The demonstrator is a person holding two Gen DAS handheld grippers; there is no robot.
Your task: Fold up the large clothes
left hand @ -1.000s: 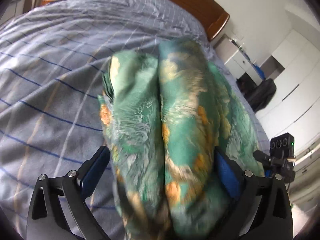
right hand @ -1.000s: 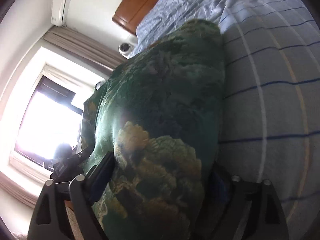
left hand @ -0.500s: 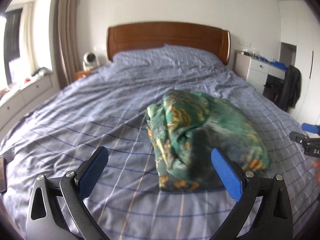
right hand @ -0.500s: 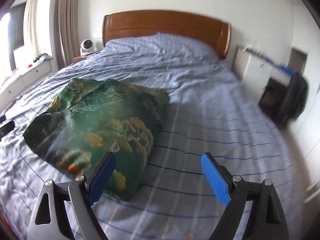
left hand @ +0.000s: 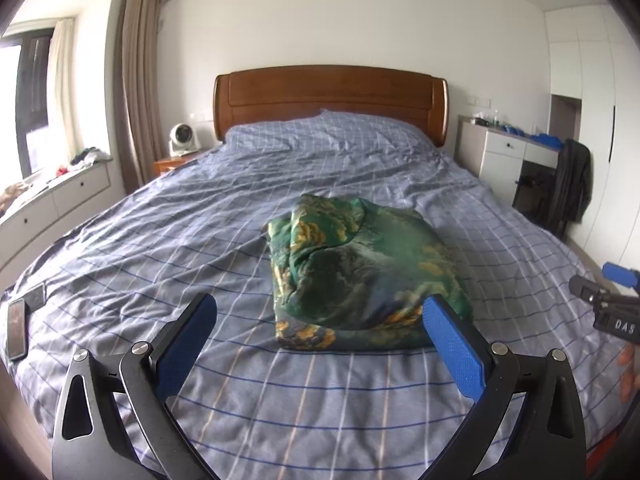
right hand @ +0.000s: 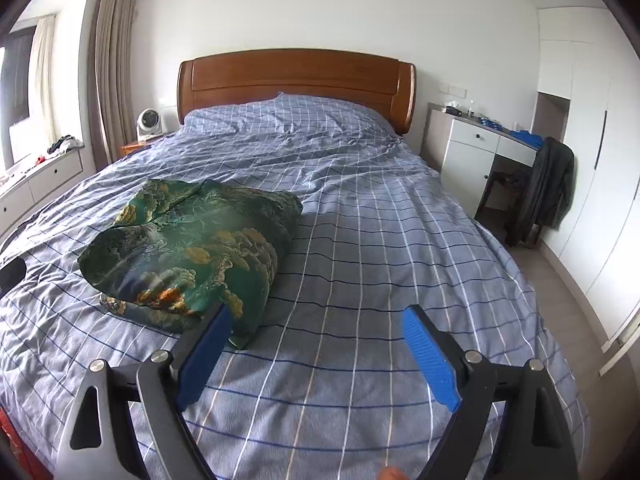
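Now the green printed garment (left hand: 364,276) lies as a thick folded bundle in the middle of the checked bedspread (left hand: 200,240), well short of the wooden headboard (left hand: 330,94). The left gripper (left hand: 318,340) hangs just near of the bundle with its blue pads (left hand: 452,344) spread wide and nothing between them. The right gripper (right hand: 316,350) sits to the bundle's right, fingers equally wide and empty, its left pad close to the near right corner of the cloth.

The fold looks done, or nearly so, but the slippery-looking fabric bulges on its far left edge, where loose layers pile up. That edge may slump open if nudged. A careless pass of the right gripper's left pad could catch the near corner and drag the top layer off. A phone (left hand: 16,328) rests at the bed's near left edge, clear of the work.
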